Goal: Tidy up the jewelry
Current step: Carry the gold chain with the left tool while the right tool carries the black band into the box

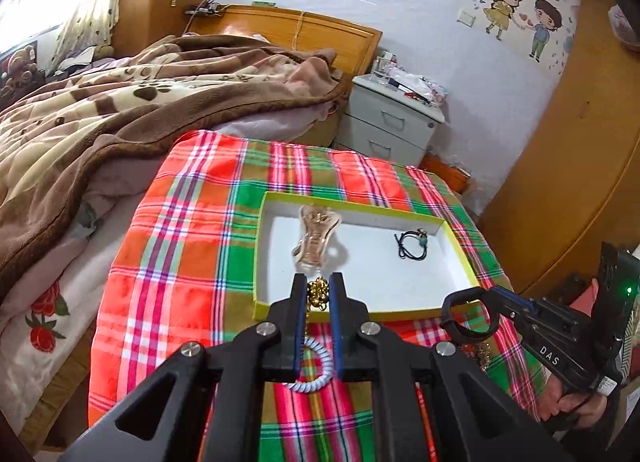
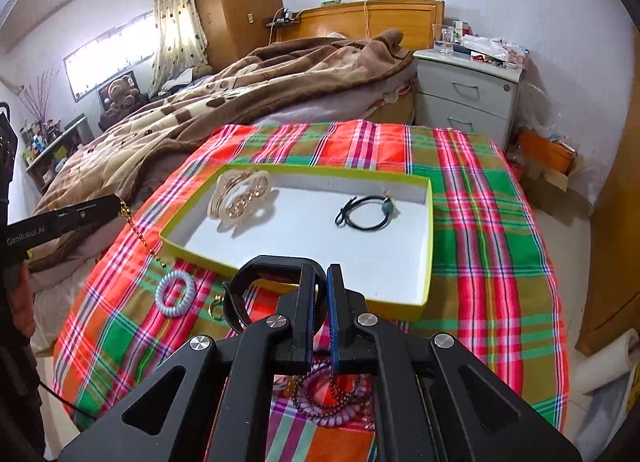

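Note:
A shallow white box with a yellow-green rim (image 1: pixel 262 254) (image 2: pixel 424 304) lies on the plaid cloth. Inside are a beige hair claw (image 1: pixel 316 236) (image 2: pixel 240 197) and a black cord bracelet with a bead (image 1: pixel 412 244) (image 2: pixel 366 211). My left gripper (image 1: pixel 319 286) (image 2: pixel 120 205) is shut on a gold chain (image 1: pixel 318 292) (image 2: pixel 142 236), held near the box's front left corner, the chain dangling. My right gripper (image 2: pixel 319 278) (image 1: pixel 486 292) is shut on a black band (image 2: pixel 240 294) (image 1: pixel 466 314) at the box's front edge.
A pale blue coil hair tie (image 1: pixel 316 372) (image 2: pixel 175 296) and a small gold ring piece (image 2: pixel 216 308) lie on the cloth in front of the box. Dark beaded necklaces (image 2: pixel 328 398) lie under my right gripper. A bed (image 1: pixel 100 109) and nightstand (image 2: pixel 468 89) stand behind.

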`<state>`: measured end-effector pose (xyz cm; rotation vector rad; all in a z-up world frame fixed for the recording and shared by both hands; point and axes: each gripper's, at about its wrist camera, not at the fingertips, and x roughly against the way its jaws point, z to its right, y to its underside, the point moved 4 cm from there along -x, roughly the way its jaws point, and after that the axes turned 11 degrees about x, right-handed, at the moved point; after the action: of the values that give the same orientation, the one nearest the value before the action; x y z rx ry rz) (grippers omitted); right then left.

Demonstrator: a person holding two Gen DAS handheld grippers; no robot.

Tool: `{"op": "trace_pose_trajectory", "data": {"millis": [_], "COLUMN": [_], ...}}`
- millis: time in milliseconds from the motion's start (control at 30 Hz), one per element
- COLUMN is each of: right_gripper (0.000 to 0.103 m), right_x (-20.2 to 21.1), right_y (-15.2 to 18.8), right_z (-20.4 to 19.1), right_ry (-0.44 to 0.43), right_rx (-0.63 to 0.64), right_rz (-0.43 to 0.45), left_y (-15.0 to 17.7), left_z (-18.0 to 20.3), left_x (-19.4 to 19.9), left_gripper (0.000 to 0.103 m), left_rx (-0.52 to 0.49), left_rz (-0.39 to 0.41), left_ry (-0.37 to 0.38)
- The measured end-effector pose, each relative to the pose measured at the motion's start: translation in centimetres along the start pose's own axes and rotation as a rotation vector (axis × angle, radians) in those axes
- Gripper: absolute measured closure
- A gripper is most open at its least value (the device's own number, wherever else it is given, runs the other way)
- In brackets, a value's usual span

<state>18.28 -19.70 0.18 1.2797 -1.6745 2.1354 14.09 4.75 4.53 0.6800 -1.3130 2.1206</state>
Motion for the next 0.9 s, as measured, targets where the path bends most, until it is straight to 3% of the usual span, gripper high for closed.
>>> {"op": "trace_pose_trajectory", "data": {"millis": [300, 900], "right_gripper": [0.097, 0.097], "right_x": [-0.9, -7.1], "right_y": [-1.7, -5.5], "right_z": [1.8, 3.2], "right_ry": [0.029, 0.015], "right_rx": [-0.027, -0.065], "right_rz": [0.006, -0.034], "left_y": [-1.4, -2.8], "left_z": [1.1, 2.8], "left_x": [-2.4, -5.1], "left_gripper": [0.092, 0.092], "left_rx": [-0.028, -0.035], "left_rz": [-0.024, -0.04], "left_ry": [0.009, 0.052]}}
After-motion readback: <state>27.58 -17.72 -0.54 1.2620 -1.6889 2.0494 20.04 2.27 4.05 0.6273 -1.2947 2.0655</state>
